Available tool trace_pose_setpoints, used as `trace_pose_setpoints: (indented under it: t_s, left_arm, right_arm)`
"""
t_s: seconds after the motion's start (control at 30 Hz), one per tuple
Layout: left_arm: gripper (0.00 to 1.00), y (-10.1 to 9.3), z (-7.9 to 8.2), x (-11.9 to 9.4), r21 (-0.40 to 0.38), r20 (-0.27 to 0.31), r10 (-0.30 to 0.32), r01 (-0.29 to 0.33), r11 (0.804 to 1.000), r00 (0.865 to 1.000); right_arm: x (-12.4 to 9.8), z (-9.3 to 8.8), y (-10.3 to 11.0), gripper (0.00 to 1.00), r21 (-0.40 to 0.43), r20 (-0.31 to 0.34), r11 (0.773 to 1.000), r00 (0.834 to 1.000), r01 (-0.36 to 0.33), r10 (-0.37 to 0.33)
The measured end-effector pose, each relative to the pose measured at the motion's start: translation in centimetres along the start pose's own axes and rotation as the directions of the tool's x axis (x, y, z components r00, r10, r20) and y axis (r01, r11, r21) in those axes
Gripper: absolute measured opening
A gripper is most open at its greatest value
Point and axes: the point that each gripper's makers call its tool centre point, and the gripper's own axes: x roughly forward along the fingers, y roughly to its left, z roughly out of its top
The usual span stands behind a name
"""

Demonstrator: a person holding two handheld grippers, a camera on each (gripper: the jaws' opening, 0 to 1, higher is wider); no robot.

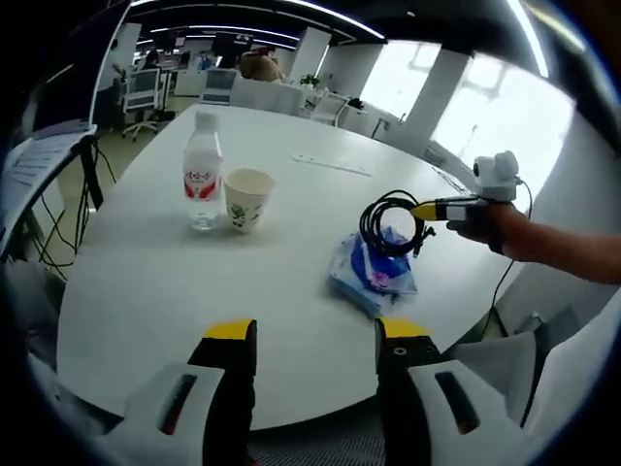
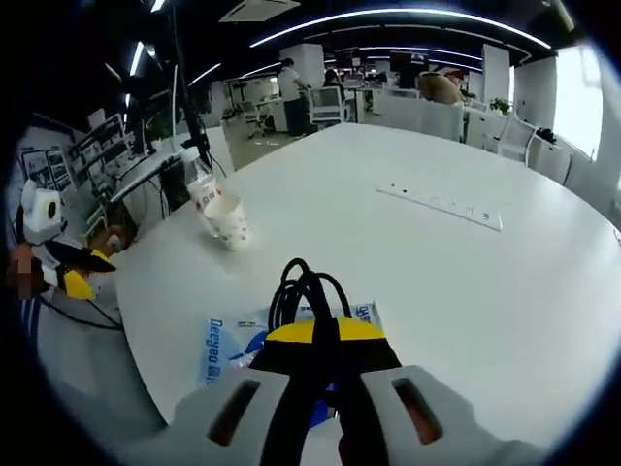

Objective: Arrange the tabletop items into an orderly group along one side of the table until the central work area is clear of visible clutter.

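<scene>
A black coiled cable (image 1: 389, 225) hangs just above a blue packet (image 1: 373, 271) on the white round table (image 1: 146, 282). My right gripper (image 1: 428, 210) comes in from the right, shut on the cable. In the right gripper view its jaws (image 2: 318, 336) pinch the cable (image 2: 307, 287) over the packet (image 2: 225, 348). A water bottle (image 1: 203, 179) with a red label and a paper cup (image 1: 247, 199) stand side by side farther left. My left gripper (image 1: 312, 336) is open and holds nothing, near the table's edge.
A thin white strip (image 1: 331, 165) lies flat on the far part of the table. My left gripper (image 2: 83, 273) shows beyond the table edge in the right gripper view. Office chairs (image 1: 143, 94) and desks stand behind; a person (image 2: 290, 92) is far off.
</scene>
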Motion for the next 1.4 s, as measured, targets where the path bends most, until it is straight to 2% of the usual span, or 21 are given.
trace_pose_setpoints:
  t_s: [0.3, 0.47, 0.6, 0.73, 0.93, 1.13, 1.4]
  left_arm:
    - [0.48, -0.7, -0.1, 0.6, 0.007, -0.007, -0.017, 0.017, 1.000, 1.000]
    - [0.48, -1.2, -0.1, 1.0, 0.009, -0.009, -0.027, 0.027, 1.000, 1.000]
    - [0.48, -1.5, -0.2, 1.2, 0.010, -0.013, -0.036, 0.036, 0.999, 0.999]
    - [0.48, -1.7, -0.3, 1.5, 0.016, -0.021, -0.044, 0.044, 0.999, 0.999]
    - [0.48, -1.9, 0.1, 2.0, 0.027, -0.031, -0.054, 0.054, 0.998, 0.998]
    - [0.48, -2.0, 0.6, 2.6, 0.033, -0.033, -0.058, 0.060, 0.998, 0.998]
    - [0.48, -1.9, 0.9, 2.9, 0.032, -0.034, -0.059, 0.060, 0.998, 0.998]
  right_arm:
    - [-3.0, 2.0, 0.4, 0.02, 0.004, 0.086, 1.000, 0.996, 0.005, -0.006]
    - [-5.2, 3.3, -0.5, 0.02, 0.047, 0.149, 0.998, 0.988, 0.032, -0.039]
    - [-7.2, 3.3, -1.6, 0.02, 0.084, 0.172, 0.994, 0.982, 0.065, -0.079]
    - [-8.7, 2.3, -3.0, 0.02, 0.118, 0.168, 0.988, 0.979, 0.099, -0.118]
    - [-10.1, -1.2, -5.1, 0.02, 0.184, 0.119, 0.971, 0.977, 0.155, -0.178]
    - [-10.5, -4.4, -5.6, 0.02, 0.240, 0.067, 0.955, 0.978, 0.177, -0.198]
    - [-10.5, -7.0, -5.7, 0.02, 0.304, 0.036, 0.934, 0.977, 0.188, -0.209]
